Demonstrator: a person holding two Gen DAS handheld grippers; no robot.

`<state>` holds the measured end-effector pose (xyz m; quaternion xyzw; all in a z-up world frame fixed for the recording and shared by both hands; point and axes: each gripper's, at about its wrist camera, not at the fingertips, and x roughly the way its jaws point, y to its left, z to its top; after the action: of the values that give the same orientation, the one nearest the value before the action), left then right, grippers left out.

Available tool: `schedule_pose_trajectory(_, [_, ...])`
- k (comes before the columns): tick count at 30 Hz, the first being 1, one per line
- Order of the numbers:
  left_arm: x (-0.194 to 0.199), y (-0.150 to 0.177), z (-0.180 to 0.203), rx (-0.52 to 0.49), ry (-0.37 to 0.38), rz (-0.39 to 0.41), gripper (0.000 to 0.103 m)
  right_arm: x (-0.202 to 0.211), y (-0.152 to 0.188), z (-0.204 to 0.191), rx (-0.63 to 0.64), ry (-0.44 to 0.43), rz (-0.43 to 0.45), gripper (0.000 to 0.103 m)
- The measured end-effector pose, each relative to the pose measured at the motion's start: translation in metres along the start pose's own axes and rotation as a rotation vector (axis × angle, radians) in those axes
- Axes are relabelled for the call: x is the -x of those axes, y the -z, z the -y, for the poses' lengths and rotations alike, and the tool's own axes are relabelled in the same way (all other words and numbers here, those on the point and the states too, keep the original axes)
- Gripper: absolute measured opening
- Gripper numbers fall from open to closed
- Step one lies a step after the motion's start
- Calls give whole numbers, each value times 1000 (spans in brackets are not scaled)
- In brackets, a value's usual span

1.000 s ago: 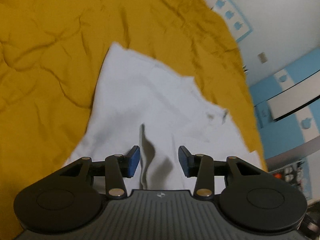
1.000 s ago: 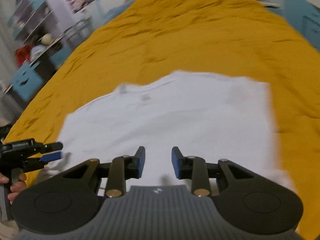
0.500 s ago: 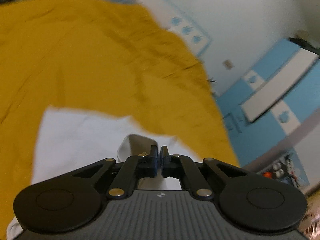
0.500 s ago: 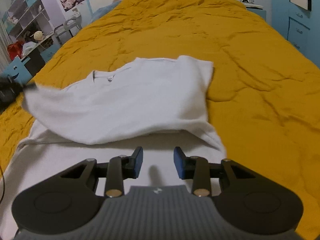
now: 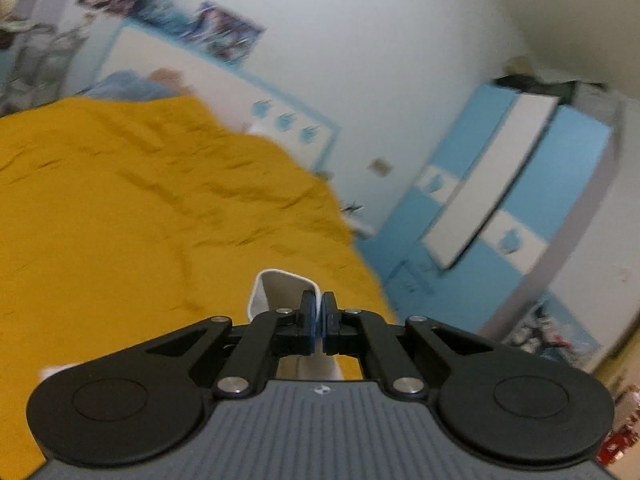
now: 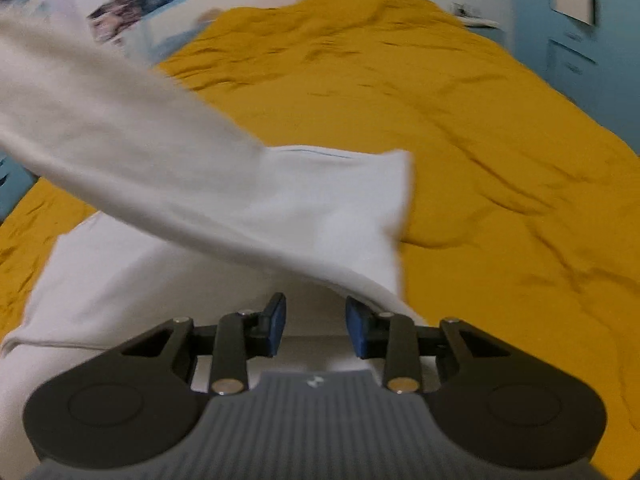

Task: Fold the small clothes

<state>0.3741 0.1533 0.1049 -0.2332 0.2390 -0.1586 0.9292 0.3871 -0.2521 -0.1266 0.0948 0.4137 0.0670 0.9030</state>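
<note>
The left gripper [image 5: 319,320] was pinched tight on a fold of the white shirt [image 6: 224,208], its blue pads [image 5: 307,322] pressed together with a thin strip of white cloth between them. A small loop of that cloth [image 5: 280,290] stood up just beyond the fingertips, and more of it hung below the gripper. This gripper was lifted clear of the bed [image 5: 120,208], with the camera looking over the mustard-yellow cover toward the headboard end and the blue and white wardrobe [image 5: 500,216] beside the bed's far right corner.

The right gripper [image 6: 316,326] stood wide, its blue pads [image 6: 276,324] well apart and nothing between them. It hovered low over the near part of the shirt, which lay spread on the bed toward the near edge. From the upper left of the right wrist view, one side of the shirt rose off the bed in a broad blurred band, stretched diagonally across the flat part and coming down just beside the right pad. The shirt's far edge lay flat on the yellow cover near the middle of the bed, with a short sleeve or corner [image 6: 394,184] jutting toward the right side. Posters [image 5: 172,24] hung on the wall above the headboard, blurred.
</note>
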Motion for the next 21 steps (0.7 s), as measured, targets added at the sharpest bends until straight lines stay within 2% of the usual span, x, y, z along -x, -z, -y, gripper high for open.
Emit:
schedule_pose_trajectory(3, [-13,25,-48,28,-160,-63,2,1,12,13,-15,7,-44,30])
schedule_pose_trajectory(7, [-35,81,-118,168,-349,-225,2,0,21,22,-32,13,-76,29])
schedule_pose_trajectory(11, [-49,127,-151,168,-485,-296,2,4,17,21,-11,30,-106,29])
schedule_pose_trajectory(15, [-58,150,-179,219,-466,-327,5,24,10,17,5,16,-119,31])
schedule_pose_trajectory(17, [-59,154,-185,228,-446,-305,12,39,4,14,21,-13,-92,31])
schedule_pose_trajectory(19, [-56,156,-192,247,-429,-287,12,44,-5,11,35,-13,-69,29])
schedule_pose_trajectory(20, [-55,156,-192,249,-425,-284,13,41,-11,10,44,-9,-64,18])
schedule_pose_trajectory(21, [-53,155,-191,243,-420,-275,15,36,-17,10,51,-1,-66,13])
